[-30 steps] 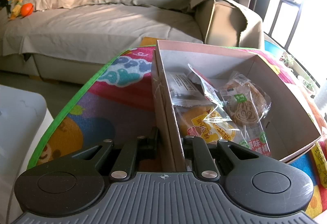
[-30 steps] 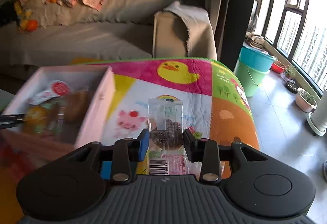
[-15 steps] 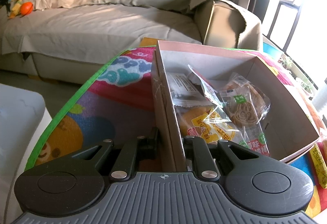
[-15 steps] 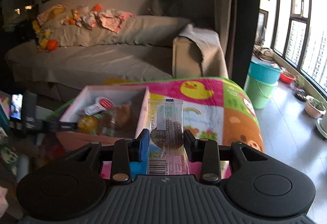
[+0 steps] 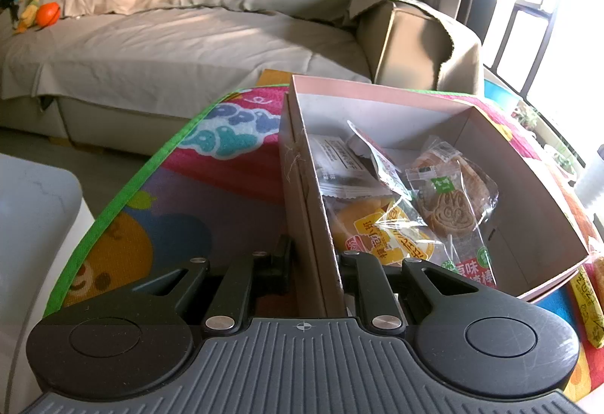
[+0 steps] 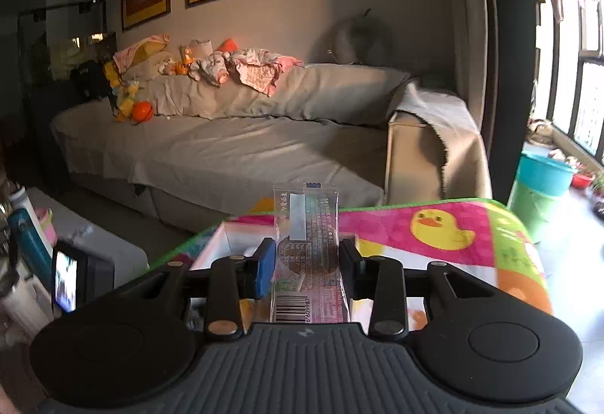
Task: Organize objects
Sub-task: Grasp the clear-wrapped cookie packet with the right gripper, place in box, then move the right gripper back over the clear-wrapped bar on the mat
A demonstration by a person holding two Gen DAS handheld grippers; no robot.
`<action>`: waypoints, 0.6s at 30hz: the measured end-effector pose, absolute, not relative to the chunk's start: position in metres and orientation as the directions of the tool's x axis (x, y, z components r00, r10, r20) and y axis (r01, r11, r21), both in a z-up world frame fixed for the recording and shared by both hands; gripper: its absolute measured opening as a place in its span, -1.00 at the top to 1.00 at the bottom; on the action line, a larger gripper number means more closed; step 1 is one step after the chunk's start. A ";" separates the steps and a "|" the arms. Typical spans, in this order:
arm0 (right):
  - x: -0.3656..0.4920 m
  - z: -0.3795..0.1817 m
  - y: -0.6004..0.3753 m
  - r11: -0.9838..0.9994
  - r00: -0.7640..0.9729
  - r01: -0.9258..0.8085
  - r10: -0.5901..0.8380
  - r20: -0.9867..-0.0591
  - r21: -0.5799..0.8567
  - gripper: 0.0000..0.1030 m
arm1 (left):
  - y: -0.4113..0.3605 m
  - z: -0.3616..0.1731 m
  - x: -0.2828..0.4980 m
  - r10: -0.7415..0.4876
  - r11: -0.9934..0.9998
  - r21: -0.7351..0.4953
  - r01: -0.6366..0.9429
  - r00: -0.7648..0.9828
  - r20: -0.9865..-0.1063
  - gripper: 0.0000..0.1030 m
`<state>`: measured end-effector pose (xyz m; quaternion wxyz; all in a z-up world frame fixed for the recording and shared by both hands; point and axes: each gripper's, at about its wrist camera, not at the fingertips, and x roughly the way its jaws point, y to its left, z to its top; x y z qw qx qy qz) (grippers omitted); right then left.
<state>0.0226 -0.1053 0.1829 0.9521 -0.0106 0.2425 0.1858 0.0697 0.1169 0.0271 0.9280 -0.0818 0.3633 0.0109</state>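
Colourful mat [image 5: 234, 172]; left gripper [image 5: 313, 263] astride box wall [image 5: 315, 221].

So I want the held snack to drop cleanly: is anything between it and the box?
Nothing visible blocks it. The right gripper holds the wrapped snack above the open pink box, which the left gripper clamps by its wall. Snack packets already lie inside, but room remains.

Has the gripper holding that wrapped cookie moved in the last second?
Yes. The right gripper, shut on the cookie packet, has risen and swung left: the sofa sits lower in its view, and the pink box is now straight ahead.
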 end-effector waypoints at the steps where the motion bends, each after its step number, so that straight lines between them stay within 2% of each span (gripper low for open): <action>1: 0.029 0.182 -0.103 0.930 0.812 -0.359 0.353 -0.464 0.079 0.31 | 0.117 0.027 0.070 -0.039 0.986 -0.144 -0.079 0.736 -0.676 0.66; 4: 0.050 0.176 -0.099 0.934 0.816 -0.344 0.346 -0.462 0.093 0.23 | 0.115 0.027 0.071 -0.040 0.986 -0.144 -0.078 0.736 -0.676 0.66; 6: 0.061 0.165 -0.101 0.940 0.808 -0.325 0.332 -0.487 0.100 -0.03 | 0.116 0.027 0.070 -0.041 0.987 -0.144 -0.078 0.736 -0.676 0.66; 10: 0.061 0.141 -0.111 0.954 0.798 -0.289 0.285 -0.532 0.079 -0.04 | 0.117 0.027 0.070 -0.041 0.986 -0.145 -0.078 0.736 -0.676 0.66; 13: 0.049 0.128 -0.128 0.966 0.800 -0.254 0.241 -0.549 0.053 -0.12 | 0.117 0.027 0.070 -0.041 0.986 -0.145 -0.078 0.736 -0.676 0.66; 15: 0.038 0.119 -0.142 0.974 0.803 -0.224 0.210 -0.558 0.044 -0.25 | 0.117 0.027 0.070 -0.041 0.986 -0.145 -0.079 0.736 -0.676 0.66; 18: 0.023 0.106 -0.161 0.984 0.803 -0.179 0.146 -0.577 0.001 -0.30 | 0.116 0.027 0.071 -0.041 0.986 -0.145 -0.079 0.735 -0.676 0.66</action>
